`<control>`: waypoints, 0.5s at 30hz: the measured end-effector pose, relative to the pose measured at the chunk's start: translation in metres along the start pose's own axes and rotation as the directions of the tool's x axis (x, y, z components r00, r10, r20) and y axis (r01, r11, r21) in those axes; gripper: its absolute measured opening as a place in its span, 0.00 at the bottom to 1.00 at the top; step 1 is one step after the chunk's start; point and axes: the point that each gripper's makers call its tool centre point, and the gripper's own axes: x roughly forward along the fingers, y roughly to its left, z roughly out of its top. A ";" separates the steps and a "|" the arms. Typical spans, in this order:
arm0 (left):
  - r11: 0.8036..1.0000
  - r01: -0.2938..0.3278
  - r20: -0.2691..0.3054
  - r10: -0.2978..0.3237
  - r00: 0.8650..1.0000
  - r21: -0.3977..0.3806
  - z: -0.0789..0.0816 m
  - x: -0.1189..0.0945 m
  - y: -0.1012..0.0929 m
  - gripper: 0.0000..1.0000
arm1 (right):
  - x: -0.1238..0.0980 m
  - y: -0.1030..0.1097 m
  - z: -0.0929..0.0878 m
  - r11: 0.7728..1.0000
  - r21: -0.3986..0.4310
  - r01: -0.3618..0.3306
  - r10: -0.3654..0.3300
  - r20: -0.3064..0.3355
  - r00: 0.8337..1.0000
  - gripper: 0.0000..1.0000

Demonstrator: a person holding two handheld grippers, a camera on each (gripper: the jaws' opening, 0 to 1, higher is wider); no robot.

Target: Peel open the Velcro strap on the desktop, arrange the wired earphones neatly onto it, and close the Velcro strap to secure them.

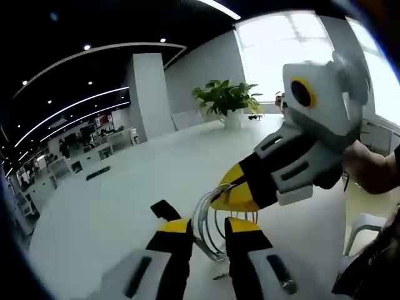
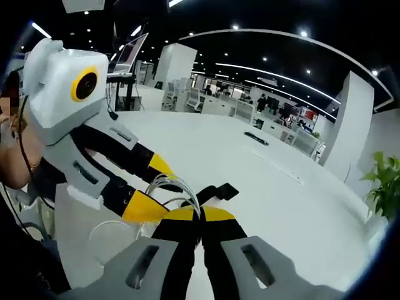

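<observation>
Broad white desk (image 1: 125,187) carrying everything; coil sitting near its close edge.

Left gripper (image 1: 208,232), yellow-tipped, jaws standing apart, straddling looped white wired earphones (image 1: 206,228); loops rising at 12 o'clock between tips. Grip not confirmed.

Right gripper (image 2: 200,215) jaws pressing nearly together, apparently pinching at coil's base; in left gripper view entering from 2 o'clock (image 1: 236,190), tips touching coil top.

Black Velcro strap (image 2: 220,192) lying flat just beyond right tips at 1 o'clock, long axis running toward 2 o'clock; strap at 10 o'clock from left tips (image 1: 164,209). Right gripper seeming nearer.

Left gripper (image 1: 208,226): jaws parted around coiled cable. Right gripper (image 2: 201,214): jaws closed together, meeting the left's tips.
</observation>
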 end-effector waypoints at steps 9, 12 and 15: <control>0.995 -0.056 -0.015 0.057 0.998 0.078 -0.001 0.000 0.008 0.13 | 0.000 0.008 -0.003 1.000 -0.003 -0.008 0.007 -0.017 1.000 0.04; 0.993 -0.064 -0.020 0.067 0.998 0.096 -0.002 0.000 0.009 0.11 | 0.000 0.010 -0.003 1.000 0.000 -0.009 0.009 -0.024 1.000 0.04; 0.996 -0.040 -0.019 0.042 0.999 0.085 -0.002 0.000 0.005 0.08 | 0.000 0.009 -0.004 1.000 -0.001 -0.007 0.007 -0.025 1.000 0.04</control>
